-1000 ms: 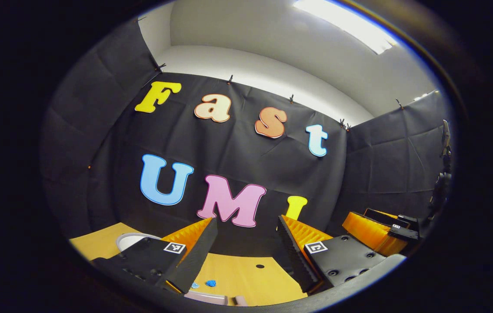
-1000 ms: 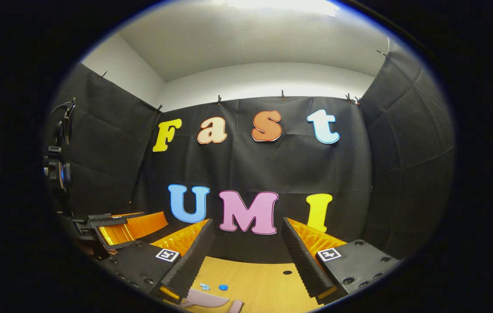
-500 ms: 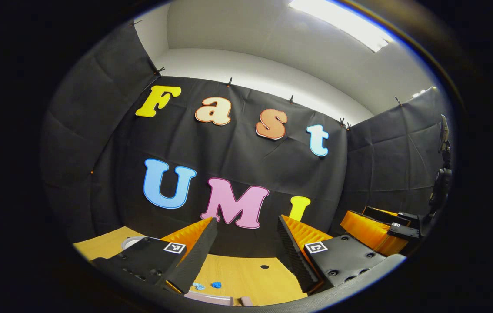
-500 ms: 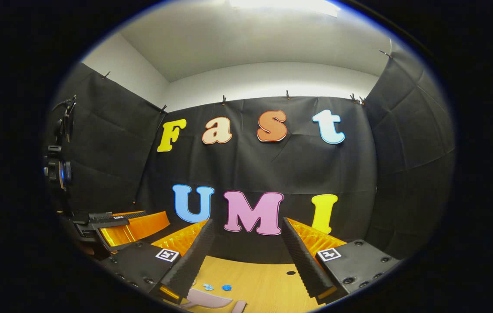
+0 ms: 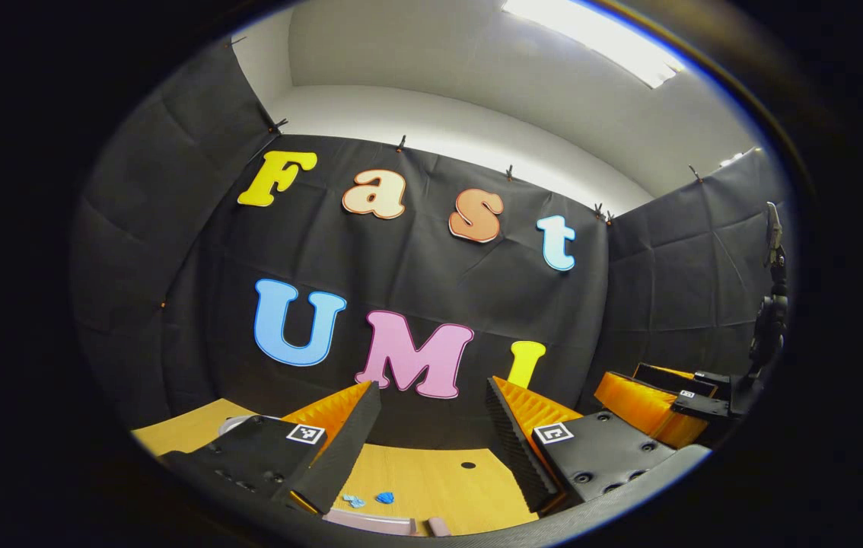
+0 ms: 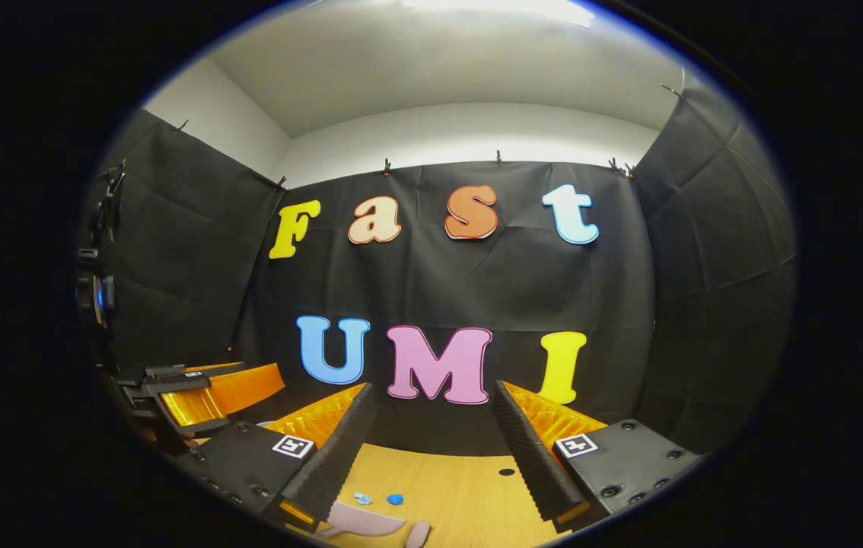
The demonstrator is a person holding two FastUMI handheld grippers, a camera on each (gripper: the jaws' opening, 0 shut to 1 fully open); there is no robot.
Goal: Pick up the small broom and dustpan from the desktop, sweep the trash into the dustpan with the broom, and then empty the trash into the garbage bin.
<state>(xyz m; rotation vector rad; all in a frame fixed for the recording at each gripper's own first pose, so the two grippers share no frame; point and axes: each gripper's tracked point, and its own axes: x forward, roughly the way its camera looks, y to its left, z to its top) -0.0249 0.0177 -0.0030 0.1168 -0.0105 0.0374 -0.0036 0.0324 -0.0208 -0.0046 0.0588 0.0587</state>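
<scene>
Both grippers tipped slightly downward since previous frames. Left gripper (image 5: 425,438) and right gripper (image 6: 431,441): jaws released, empty. Blue trash scraps (image 6: 395,499) on worktop (image 6: 462,495); pickup pending.

Wooden desktop (image 5: 439,483) with blue scraps (image 5: 384,498), pale pink dustpan (image 6: 363,522) at near edge

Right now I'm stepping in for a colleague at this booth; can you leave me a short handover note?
Left gripper: open, holding nothing, above the desk.
Right gripper: open, holding nothing, beside the left one.
Blue scraps lie on the desk ahead of both grippers. A pale pinkish piece sits just below them, probably the dustpan or broom, too cropped to tell.
Done: nothing picked up or swept.
Left: grasp broom and dustpan, sweep the scraps in, empty into the bin.
</scene>
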